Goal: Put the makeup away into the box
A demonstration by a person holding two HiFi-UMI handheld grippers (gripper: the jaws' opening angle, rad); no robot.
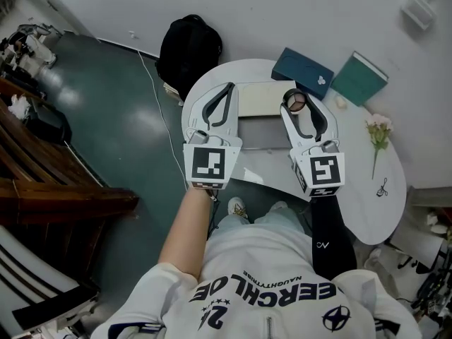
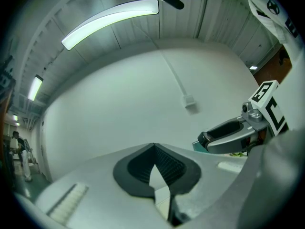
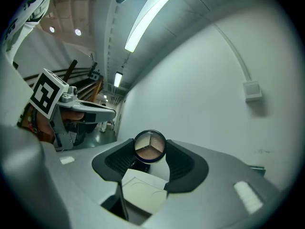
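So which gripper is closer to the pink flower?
Right. The right gripper, holding the makeup compact, sits left of the flower; the left gripper is farther left, beyond the box.

Both arms reach out ahead of the torso, the 2 grippers side by side and pointing level. The left gripper [image 1: 229, 88], on a bare forearm [image 1: 187, 228], has its jaws closed tip to tip with nothing between them. The right gripper [image 1: 296, 104], on a black-sleeved arm [image 1: 332, 232], pinches a round compact [image 3: 149, 146] between its jaw tips.
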